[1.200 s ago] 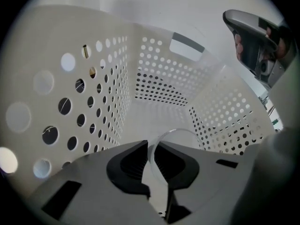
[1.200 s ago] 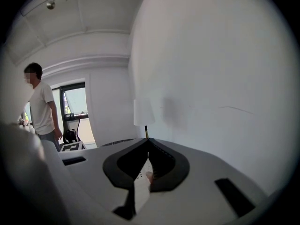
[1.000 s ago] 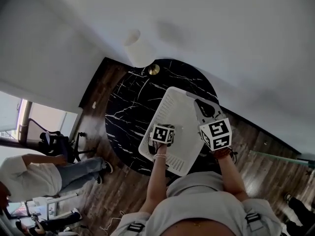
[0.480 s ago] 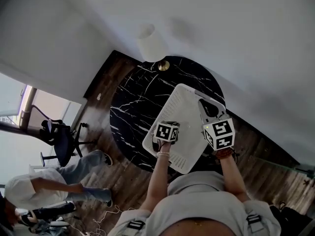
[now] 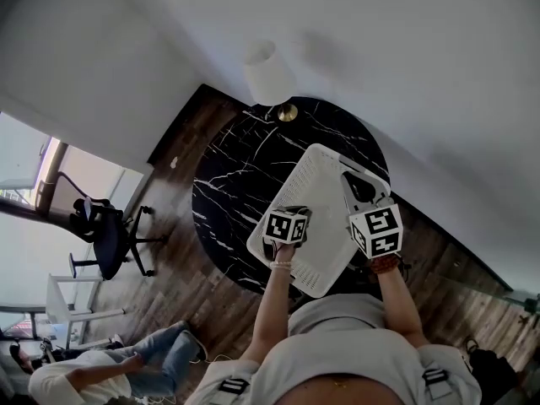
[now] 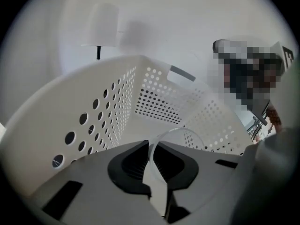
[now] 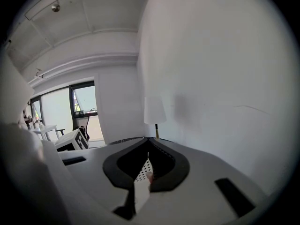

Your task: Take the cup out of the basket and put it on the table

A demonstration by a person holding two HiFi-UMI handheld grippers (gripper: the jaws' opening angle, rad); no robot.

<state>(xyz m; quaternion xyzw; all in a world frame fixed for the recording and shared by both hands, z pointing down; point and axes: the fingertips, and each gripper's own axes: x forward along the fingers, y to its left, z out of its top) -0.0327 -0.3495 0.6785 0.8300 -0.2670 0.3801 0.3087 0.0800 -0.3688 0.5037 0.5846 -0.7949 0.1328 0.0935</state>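
Observation:
A white perforated basket (image 5: 319, 197) lies on the round black marble table (image 5: 232, 175). In the left gripper view a clear cup (image 6: 181, 130) stands inside the basket (image 6: 108, 102), and my left gripper (image 6: 151, 148) is shut on its thin wall; its jaws have just been closing on it. In the head view the left gripper (image 5: 287, 224) hangs over the basket's near half and hides the cup. My right gripper (image 5: 354, 184) is at the basket's right rim. The right gripper view shows that gripper (image 7: 147, 162) shut on a strip of the perforated rim (image 7: 140, 171).
A white lamp (image 5: 270, 72) with a brass foot (image 5: 288, 113) stands at the table's far edge by the wall. On the wooden floor to the left are an office chair (image 5: 105, 234) and a person (image 5: 110, 374).
The left gripper's cube has risen slightly over the basket. The right gripper stays at the rim. The person on the floor has walked toward the view's bottom left, and the whole view has shifted a little.

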